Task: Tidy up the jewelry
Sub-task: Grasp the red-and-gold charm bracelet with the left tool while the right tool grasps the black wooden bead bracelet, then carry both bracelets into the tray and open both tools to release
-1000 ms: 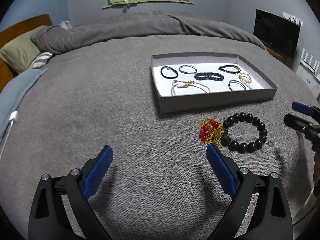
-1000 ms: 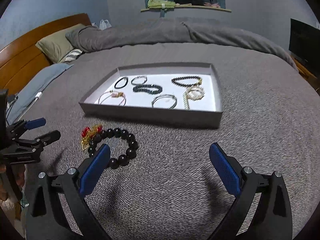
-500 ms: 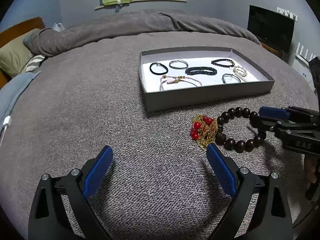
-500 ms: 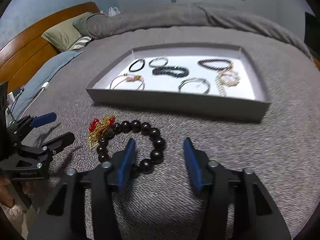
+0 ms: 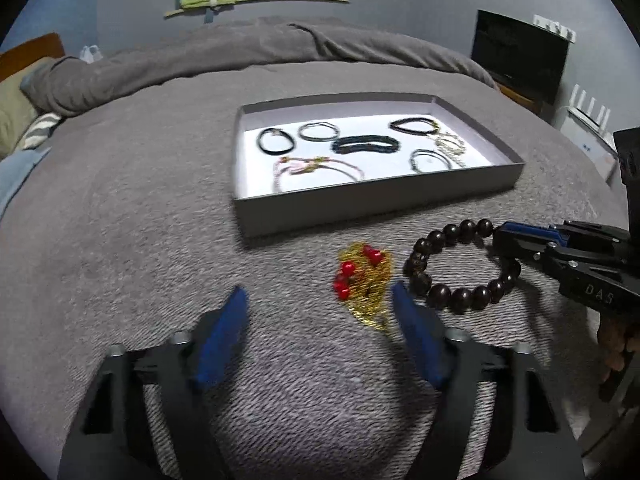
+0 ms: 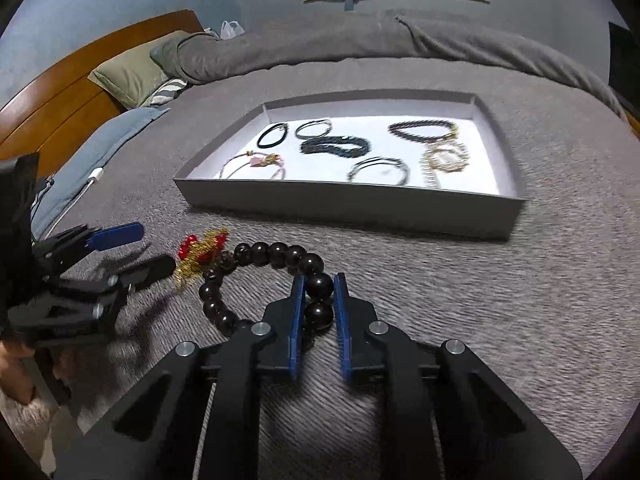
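A dark wooden bead bracelet (image 6: 260,249) (image 5: 460,300) lies on the grey blanket in front of the grey tray (image 6: 340,208) (image 5: 376,200). My right gripper (image 6: 319,296) (image 5: 502,240) is closing, and its blue pads press on two beads at the bracelet's near side. A tangled gold chain piece with red beads (image 5: 360,280) (image 6: 200,252) lies just left of the bracelet, touching it. My left gripper (image 5: 320,308) (image 6: 148,252) is closing with its jaws still apart. The gold piece lies just ahead of its right finger, untouched. Several bracelets lie in the tray.
All of this rests on a bed with a bunched grey duvet (image 5: 240,60) at the back. Pillows (image 6: 132,76) and a wooden headboard (image 6: 60,96) are at the left. A dark screen (image 5: 520,52) stands at the right. A hand (image 6: 12,360) holds the left gripper.
The right gripper came in over the bead bracelet and closed on its beads. The left gripper moved toward the gold and red piece, and its jaws narrowed.
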A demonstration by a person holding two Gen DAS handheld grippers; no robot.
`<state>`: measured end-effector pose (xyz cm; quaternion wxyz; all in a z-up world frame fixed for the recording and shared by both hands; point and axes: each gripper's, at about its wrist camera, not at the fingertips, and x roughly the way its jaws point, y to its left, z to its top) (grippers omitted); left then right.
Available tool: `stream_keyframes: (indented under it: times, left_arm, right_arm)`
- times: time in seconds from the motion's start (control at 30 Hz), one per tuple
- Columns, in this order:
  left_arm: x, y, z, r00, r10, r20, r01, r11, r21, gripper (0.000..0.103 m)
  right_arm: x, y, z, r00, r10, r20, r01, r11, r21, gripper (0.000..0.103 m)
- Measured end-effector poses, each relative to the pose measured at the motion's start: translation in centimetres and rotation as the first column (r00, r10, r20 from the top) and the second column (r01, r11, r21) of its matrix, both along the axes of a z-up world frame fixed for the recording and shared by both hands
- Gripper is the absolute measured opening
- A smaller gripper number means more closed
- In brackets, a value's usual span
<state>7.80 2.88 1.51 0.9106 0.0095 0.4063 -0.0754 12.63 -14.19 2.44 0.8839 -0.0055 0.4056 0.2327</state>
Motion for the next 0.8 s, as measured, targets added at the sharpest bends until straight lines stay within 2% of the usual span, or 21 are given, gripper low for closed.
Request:
stream_keyframes:
  times: [0.1, 0.17, 0.3, 0.5, 0.57, 0.67, 0.7, 0.77, 0.8]
  left_arm:
    - [0.4, -0.2, 0.1, 1.000, -0.022, -0.006, 0.022, 1.000, -0.012, 0.054]
    - [1.0, 0.0, 0.1, 0.999, -0.033, -0.017, 0.032, 0.999, -0.044, 0.042]
    - [2.2, 0.4, -0.4, 0.998, -0.028, -0.062, 0.021, 0.994, -0.108, 0.027]
    - [2.5, 0.3, -1.1, 0.993, -0.061, -0.098, 0.042, 0.980, -0.193, 0.016]
    - [2.3, 0.2, -1.0, 0.993, -0.072, -0.096, 0.052, 0.978, -0.200, 0.009]
    - [1.9, 0.0, -0.7, 0.994, -0.082, -0.077, 0.066, 0.977, -0.201, 0.009]
    - [1.6, 0.0, -0.4, 0.995, -0.081, -0.065, 0.067, 0.979, -0.191, 0.009]
    - [1.0, 0.1, 0.3, 0.996, -0.076, -0.034, 0.070, 0.984, -0.163, 0.009]
    - [0.8, 0.1, 0.7, 0.997, -0.075, -0.022, 0.071, 0.986, -0.151, 0.009]
  right_arm:
    - [-0.1, -1.7, 0.1, 1.000, -0.026, -0.010, 0.026, 1.000, 0.002, 0.014]
    - [-0.1, -2.6, 0.1, 0.999, -0.037, -0.020, 0.037, 0.999, 0.005, 0.014]
    - [-0.1, -2.9, -0.4, 0.998, -0.039, -0.046, 0.040, 0.999, 0.014, 0.014]
    - [0.2, -2.3, -0.8, 0.998, -0.023, -0.061, 0.024, 1.000, 0.012, 0.016]
    - [0.3, -2.2, -1.0, 0.998, -0.019, -0.066, 0.020, 1.000, 0.014, 0.018]
    - [0.4, -2.1, -1.4, 0.996, 0.006, -0.091, -0.002, 0.999, 0.035, 0.025]
    - [0.4, -2.1, -1.3, 0.996, 0.008, -0.084, -0.005, 0.999, 0.036, 0.025]
    - [0.2, -2.3, -1.2, 0.997, 0.011, -0.071, -0.008, 0.999, 0.040, 0.014]
    - [0.1, -2.4, -1.0, 0.998, 0.011, -0.067, -0.008, 0.999, 0.044, 0.014]
